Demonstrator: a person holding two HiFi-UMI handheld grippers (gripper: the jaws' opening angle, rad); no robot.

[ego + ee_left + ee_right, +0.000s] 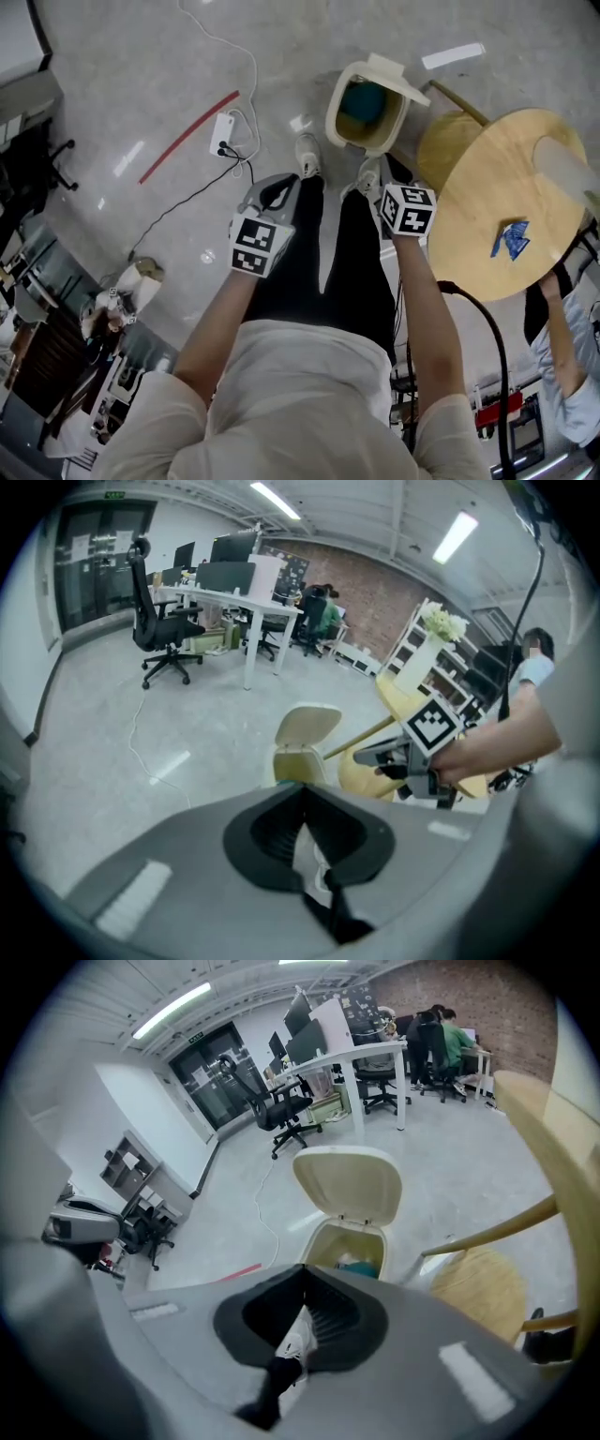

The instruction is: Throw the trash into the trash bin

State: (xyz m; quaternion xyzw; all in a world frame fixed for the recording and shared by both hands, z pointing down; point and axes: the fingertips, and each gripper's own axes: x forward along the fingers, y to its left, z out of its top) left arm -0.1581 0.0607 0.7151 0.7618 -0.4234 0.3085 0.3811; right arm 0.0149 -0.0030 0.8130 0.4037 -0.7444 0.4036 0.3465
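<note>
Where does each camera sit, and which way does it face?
Head view: on the person's head, facing down at trash bin and round table; shows arms, legs, left gripper, right gripper.
Left gripper view: on that gripper, facing along shut jaws to the trash bin; shows the right hand.
Right gripper view: on that gripper, facing the trash bin; shows a shoe.
All share the trash bin.

place: open-plan office | cues: desks point(220, 597), swivel chairs point(164, 630), monitors point(225, 574), brick wall point(375, 592)
</note>
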